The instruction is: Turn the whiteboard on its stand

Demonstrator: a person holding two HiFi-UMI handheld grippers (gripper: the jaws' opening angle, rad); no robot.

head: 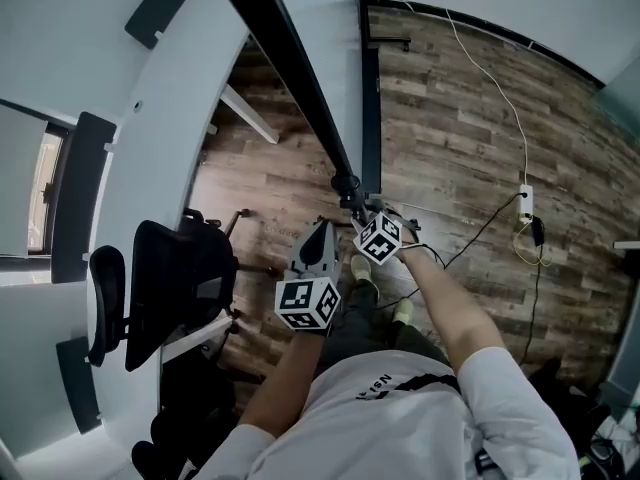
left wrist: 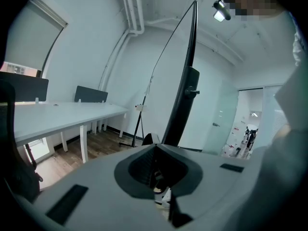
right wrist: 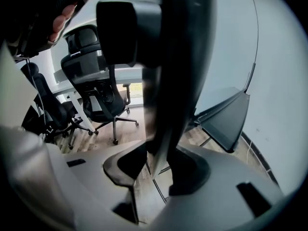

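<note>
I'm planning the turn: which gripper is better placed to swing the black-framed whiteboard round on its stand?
Right. The right gripper clasps the whiteboard's black frame; the left gripper is shut and empty beside it.

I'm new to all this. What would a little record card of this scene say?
setting: office with wood floor, long white desk, black office chair
whiteboard: seen edge-on, black edge facing the person
right claw: closed on the whiteboard's black edge
left claw: shut, holding nothing, beside the right claw
</note>
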